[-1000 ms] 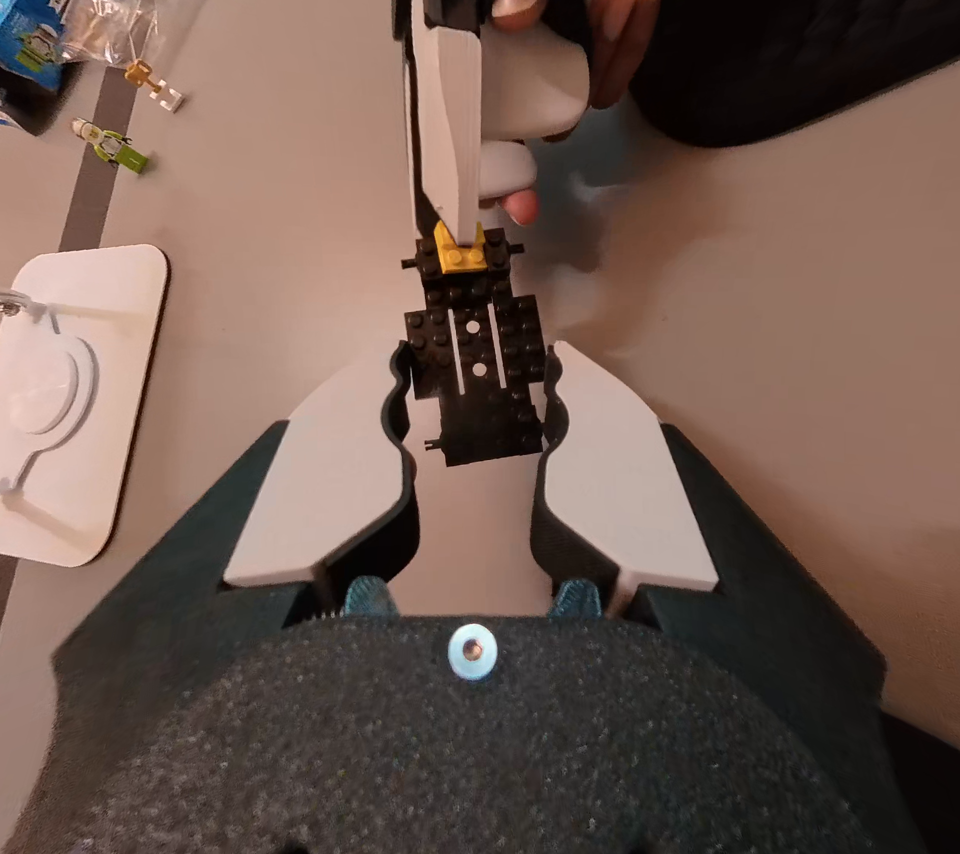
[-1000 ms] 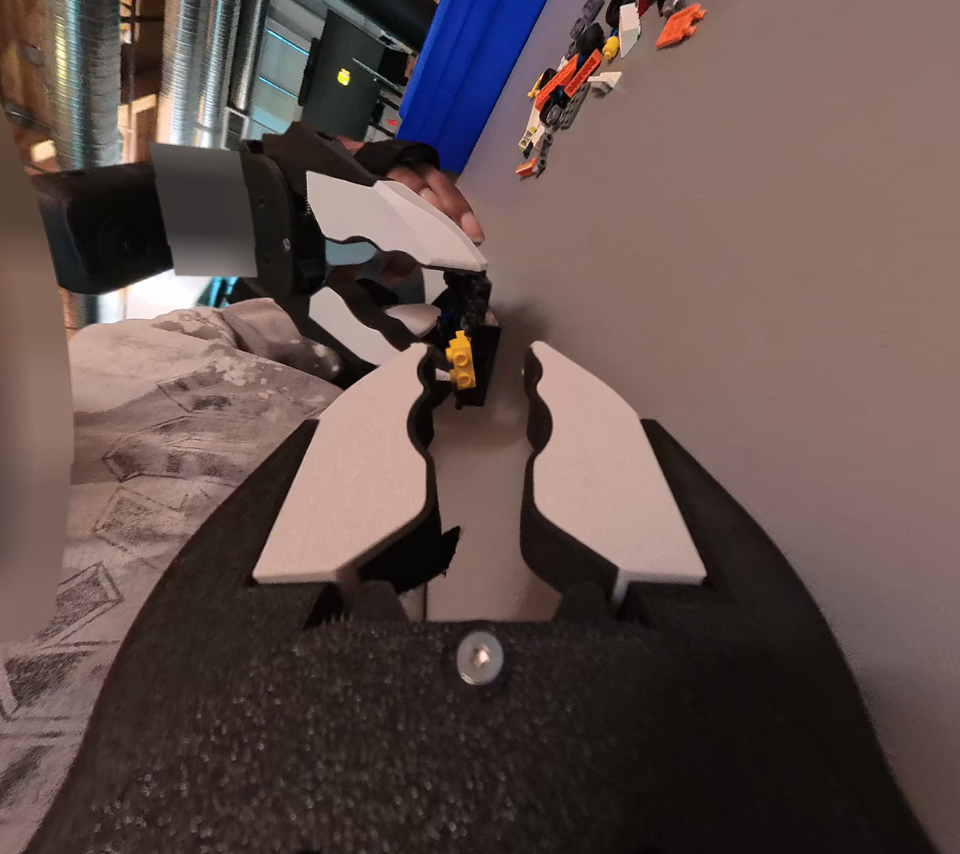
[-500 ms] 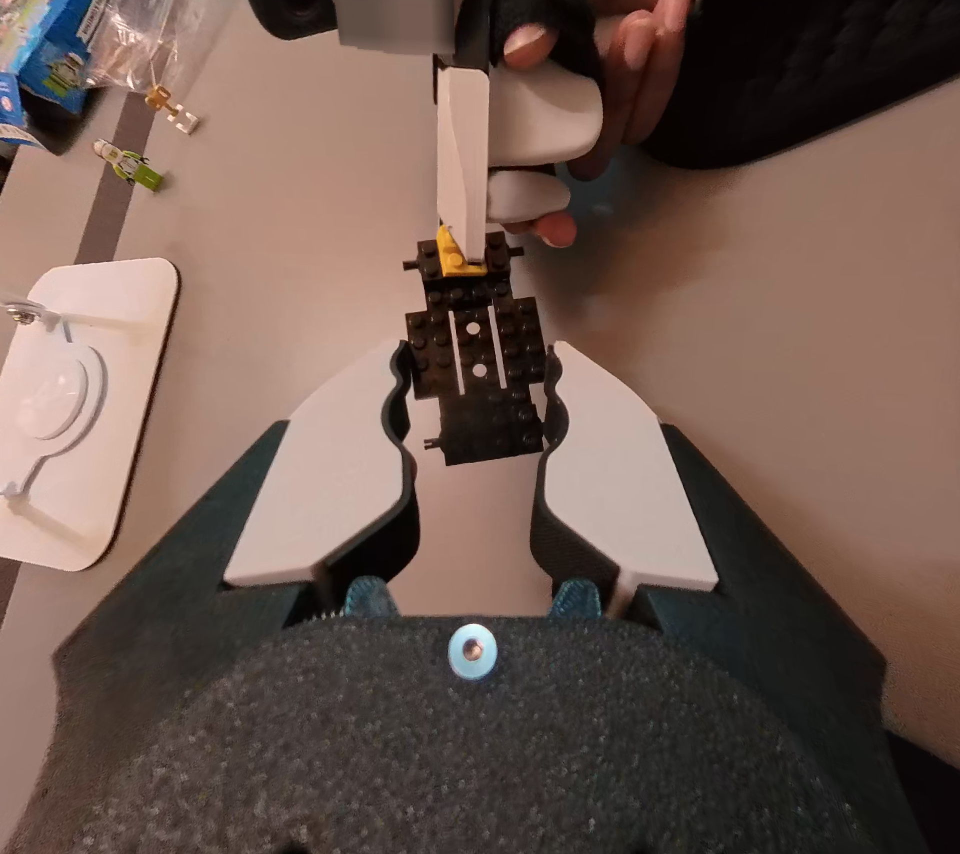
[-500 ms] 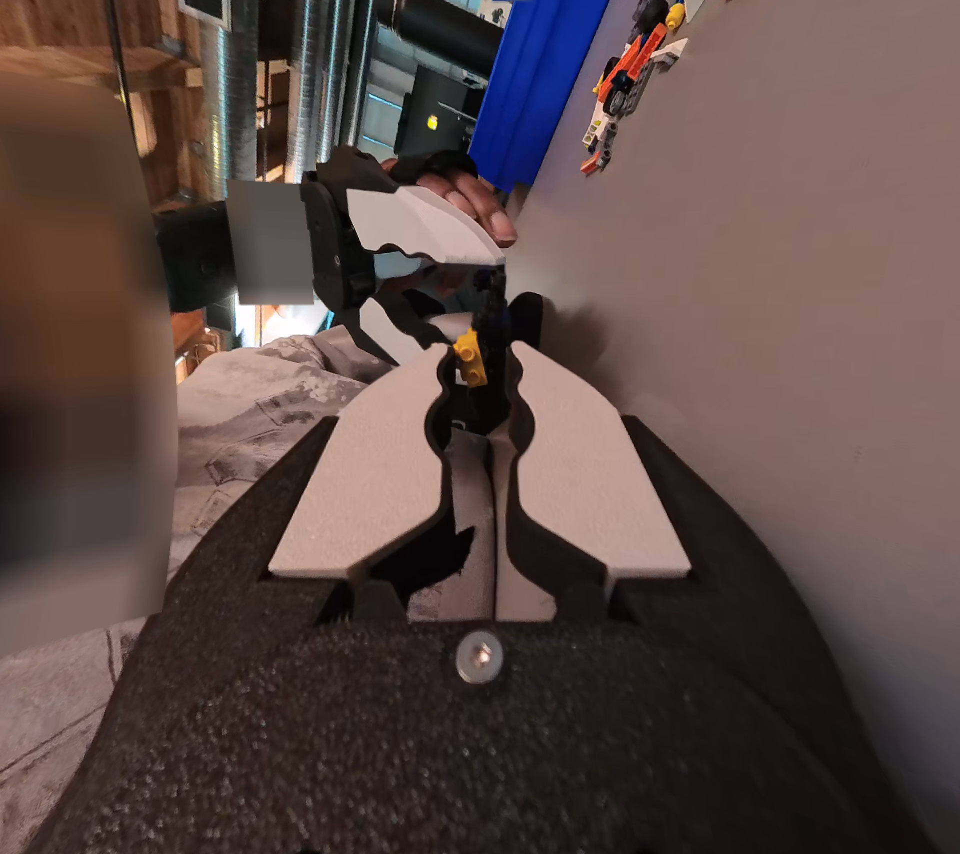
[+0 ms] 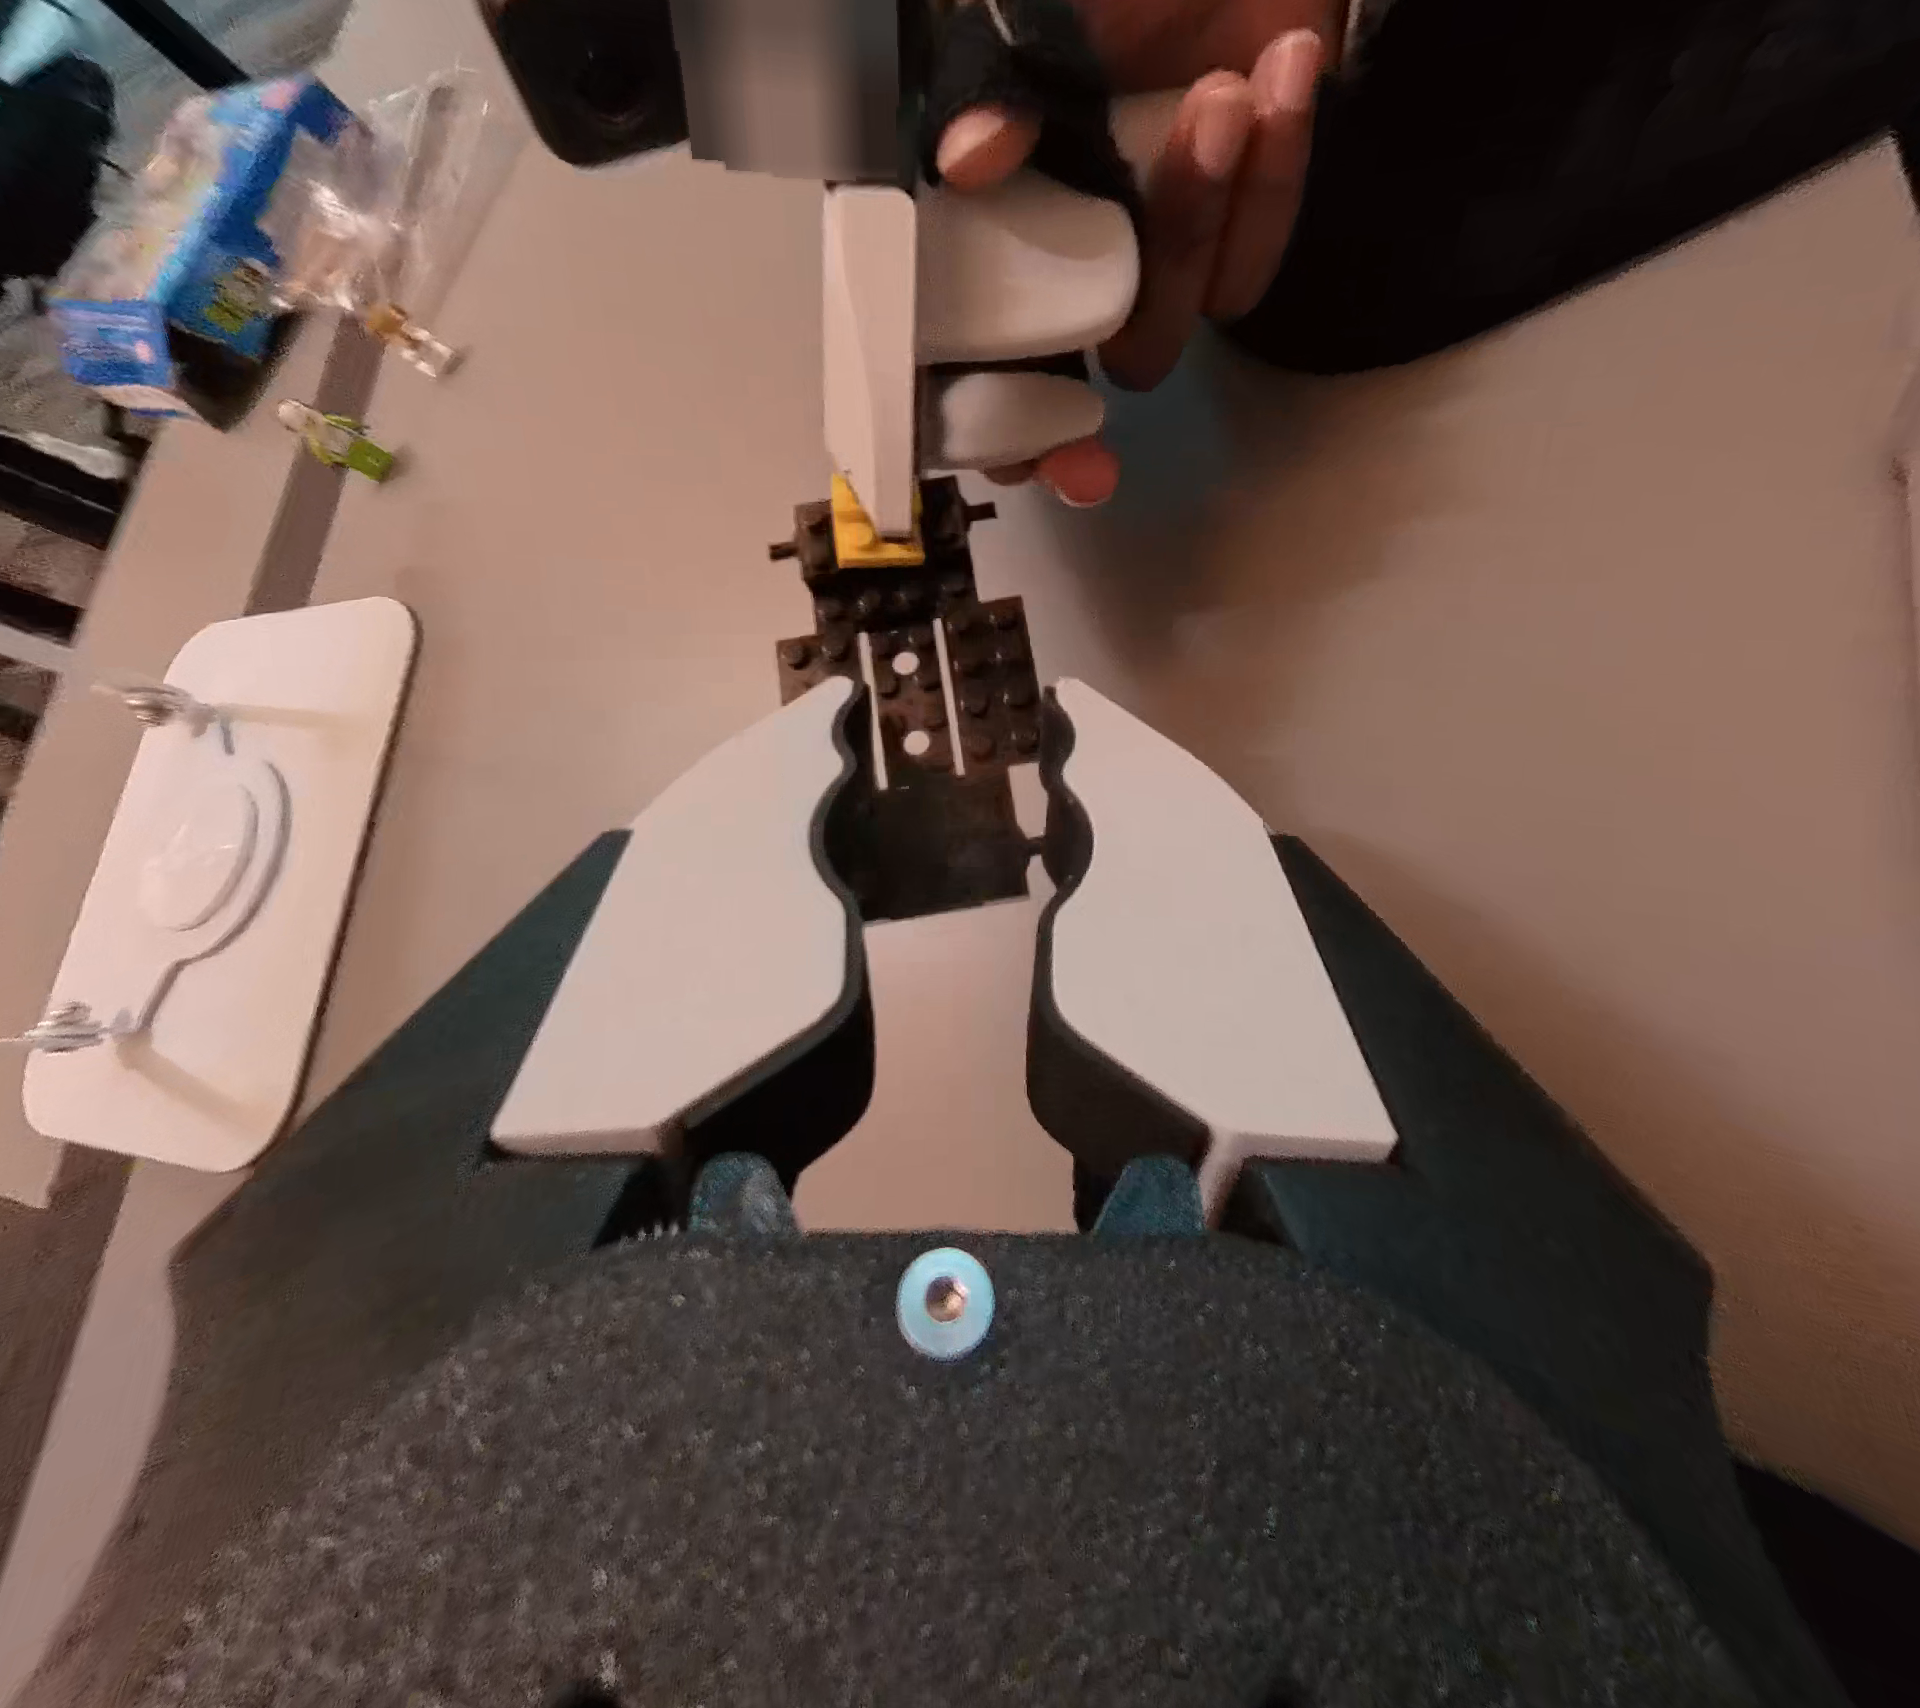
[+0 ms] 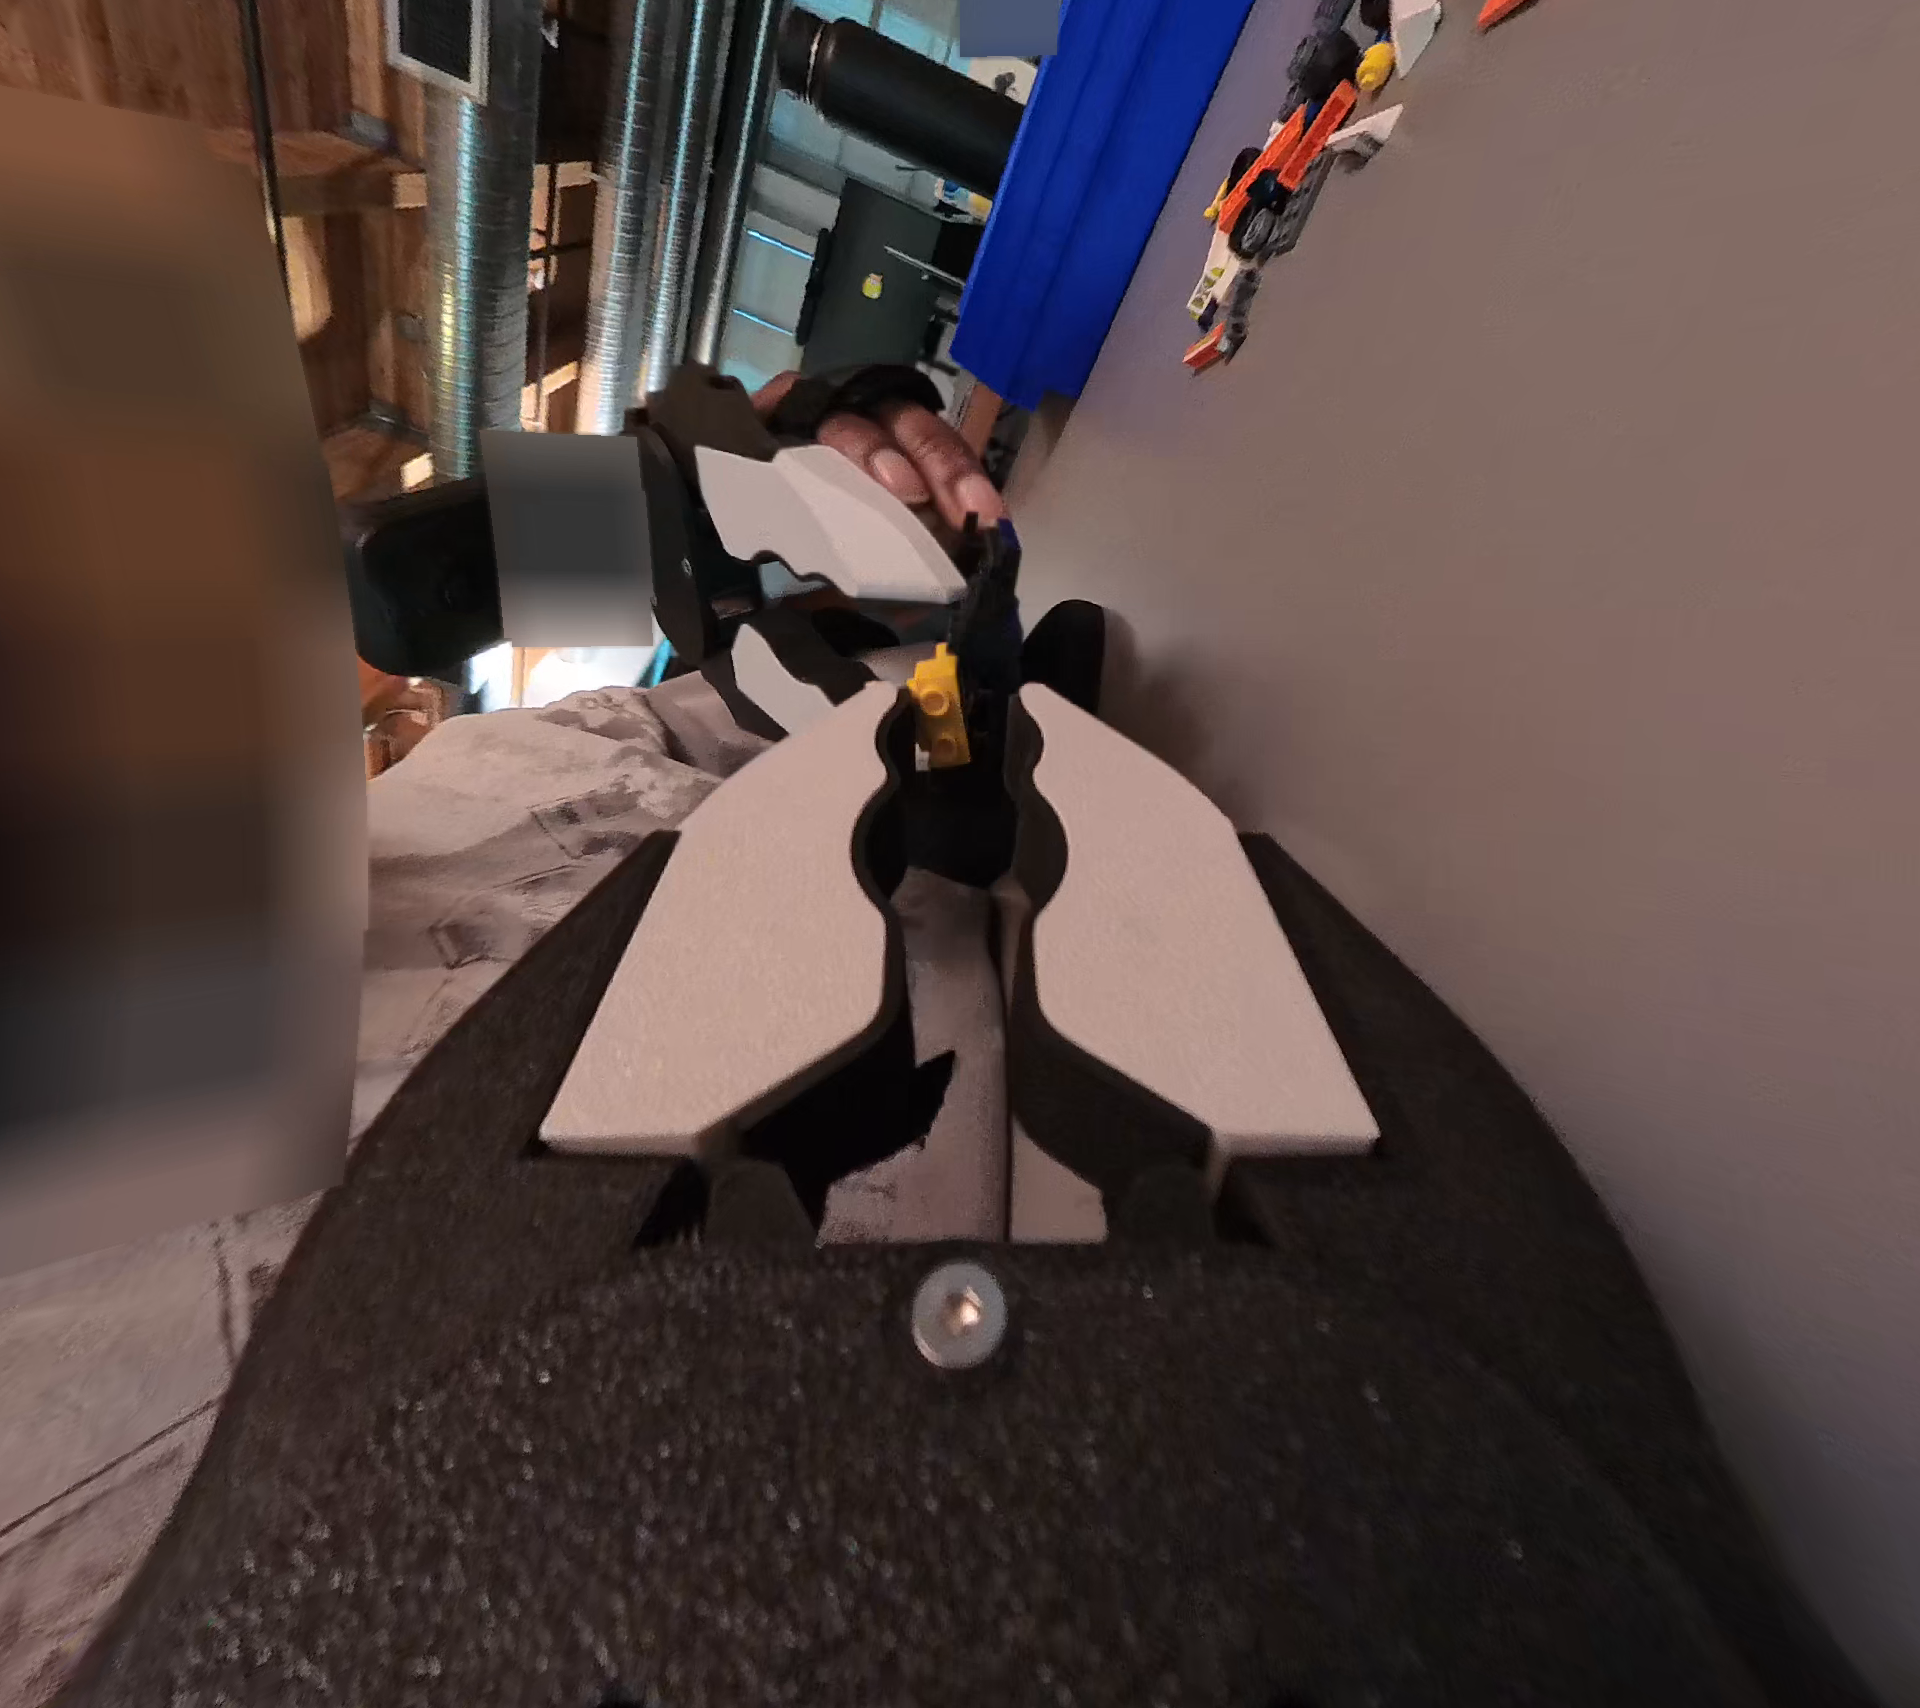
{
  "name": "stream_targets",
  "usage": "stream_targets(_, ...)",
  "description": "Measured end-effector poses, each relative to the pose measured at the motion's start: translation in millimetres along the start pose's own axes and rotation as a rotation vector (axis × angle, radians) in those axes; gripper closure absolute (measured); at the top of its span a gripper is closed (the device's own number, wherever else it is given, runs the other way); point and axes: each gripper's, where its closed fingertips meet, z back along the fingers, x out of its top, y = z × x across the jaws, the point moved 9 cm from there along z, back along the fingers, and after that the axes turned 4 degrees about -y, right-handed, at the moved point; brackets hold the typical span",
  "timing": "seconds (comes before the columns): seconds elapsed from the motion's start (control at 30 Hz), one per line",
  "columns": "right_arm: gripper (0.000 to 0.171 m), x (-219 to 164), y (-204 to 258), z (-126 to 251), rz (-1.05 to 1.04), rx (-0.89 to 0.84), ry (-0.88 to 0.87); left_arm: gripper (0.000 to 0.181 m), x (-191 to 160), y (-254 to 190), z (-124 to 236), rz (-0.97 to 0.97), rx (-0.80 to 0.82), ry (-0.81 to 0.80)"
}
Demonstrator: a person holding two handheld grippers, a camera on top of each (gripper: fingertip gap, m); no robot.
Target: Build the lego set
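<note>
The black chassis plate (image 5: 925,723) is held off the desk (image 5: 1455,723) by its near end, gripped between the white fingers of the left claw (image 5: 951,702), studs up and pointing away toward the other tool; that grip reads as a brace, giving the plate something firm to be pressed against. At its far end sits a small yellow plate (image 5: 868,541), and the right claw (image 6: 961,713) has come in edge-on over it, its fingers nearly together and pinching the yellow piece and the black end of the chassis from stud side and underside. In the right wrist view the yellow plate (image 6: 940,713) lies just inside the left finger, with the dark chassis edge (image 6: 987,609) running away behind it toward the left claw. My reading is that this is the seating squeeze: the piece is already in place and is being clamped down so its studs lock, which is why both tools hold the same model from opposite ends. The spare parts wait well apart: a scatter of orange, white and grey loose bricks (image 6: 1340,120) far up the desk beside a blue bin (image 6: 1122,100), and on the other side a blue set box (image 5: 197,245), a clear bag (image 5: 364,172), a small green minifigure (image 5: 332,437) and a white holder plate (image 5: 208,879).
</note>
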Motion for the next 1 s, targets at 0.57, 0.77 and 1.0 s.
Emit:
stream_targets(0.57,0.155,10.3,13.9,16.8,0.173,0.143,-0.08,0.129,-25.9,35.6,19.7,0.709,-0.125,-0.363)
stream_targets(0.77,0.155,14.5,21.8,10.0,0.264,0.212,-0.033,0.161,-30.8,30.3,2.6,1.11,-0.465,-0.59)
stream_targets(1.0,0.155,16.1,13.7,7.9,0.202,0.167,0.004,0.174,-42.7,20.1,-13.3,1.309,-0.419,-0.64)
